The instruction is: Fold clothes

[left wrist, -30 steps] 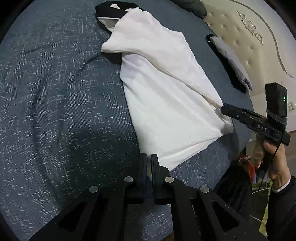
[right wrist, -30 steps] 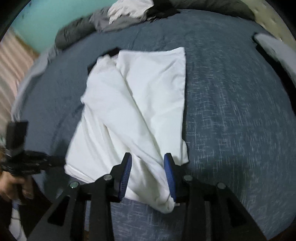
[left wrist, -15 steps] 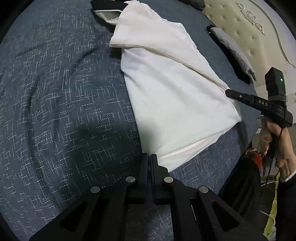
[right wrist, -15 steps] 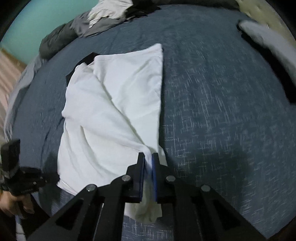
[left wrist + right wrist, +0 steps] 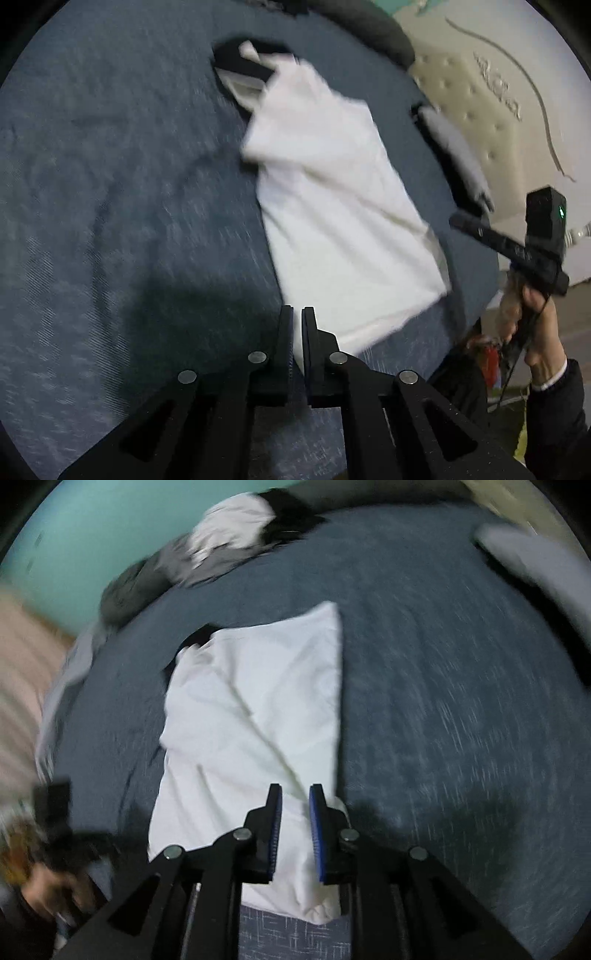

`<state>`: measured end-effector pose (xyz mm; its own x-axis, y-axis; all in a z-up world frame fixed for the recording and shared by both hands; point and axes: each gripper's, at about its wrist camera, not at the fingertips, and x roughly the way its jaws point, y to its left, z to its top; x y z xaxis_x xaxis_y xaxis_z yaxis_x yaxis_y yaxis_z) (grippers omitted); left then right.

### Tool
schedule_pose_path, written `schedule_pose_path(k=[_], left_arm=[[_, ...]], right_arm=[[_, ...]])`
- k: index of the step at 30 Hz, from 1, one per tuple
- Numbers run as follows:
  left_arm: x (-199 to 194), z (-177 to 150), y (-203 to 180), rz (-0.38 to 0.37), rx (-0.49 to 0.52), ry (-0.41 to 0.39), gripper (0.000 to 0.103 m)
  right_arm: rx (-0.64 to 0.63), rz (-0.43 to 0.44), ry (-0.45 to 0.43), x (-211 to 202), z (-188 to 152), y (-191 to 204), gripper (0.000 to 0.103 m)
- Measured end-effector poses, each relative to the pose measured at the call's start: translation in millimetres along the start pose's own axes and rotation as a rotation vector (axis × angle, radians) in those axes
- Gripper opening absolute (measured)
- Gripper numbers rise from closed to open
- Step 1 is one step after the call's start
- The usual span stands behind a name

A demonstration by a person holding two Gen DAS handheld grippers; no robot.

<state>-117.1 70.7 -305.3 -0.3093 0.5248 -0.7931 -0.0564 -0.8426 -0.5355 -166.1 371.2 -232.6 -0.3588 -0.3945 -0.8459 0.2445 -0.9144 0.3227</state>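
A white garment (image 5: 343,221) lies folded lengthwise on the dark blue bed cover (image 5: 129,184), with a black part at its far end. My left gripper (image 5: 297,312) sits at the garment's near corner. Its jaws are opening to a narrow slit, and the pads do not seem to press the cloth. My right gripper (image 5: 295,790) hovers over the near end of the garment (image 5: 251,720). Its jaws are opening, and the cloth shows loose between the blue pads. In the left wrist view the right gripper (image 5: 456,221) hangs just clear of the garment's right corner.
A folded grey and black garment (image 5: 458,158) lies by the cream tufted headboard (image 5: 480,110). A pile of clothes (image 5: 229,539) sits at the bed's far edge under a teal wall. A hand (image 5: 535,314) holds the right gripper past the bed's edge.
The right gripper closed on the folded edge, then parted again and lifted off the cloth. The left gripper, shut on the corner before, now shows a slit. Both views pulled back.
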Motion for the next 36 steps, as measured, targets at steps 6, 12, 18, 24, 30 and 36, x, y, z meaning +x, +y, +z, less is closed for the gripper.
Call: schedule_pose_path(k=[6,12,18,24,30,36], left_arm=[[-28,15,23,0.034,-0.079,-0.127,0.018],[-30,21,48,0.052,-0.141,-0.230,0.035],[-33,24,81,0.078,-0.174,-0.301,0.038],[-31,25,94,0.102,-0.150,-0.312,0.049],[-30,29,92,0.084,-0.123,-0.310,0.049],[-25,29,91,0.057,-0.128,-0.304,0.050]], right_arm=[[-0.189,0.034,0.005,17,12,66,0.039],[-0.310,0.027,0.056,59,19,119,0.041],[-0.373,0.023,0.084,98,30,154,0.041],[-0.456,-0.036,0.111,131,35,178,0.041],[-0.512,-0.127,0.143,152,31,182,0.041],[-0.449,-0.094,0.121,145,37,168,0.018]])
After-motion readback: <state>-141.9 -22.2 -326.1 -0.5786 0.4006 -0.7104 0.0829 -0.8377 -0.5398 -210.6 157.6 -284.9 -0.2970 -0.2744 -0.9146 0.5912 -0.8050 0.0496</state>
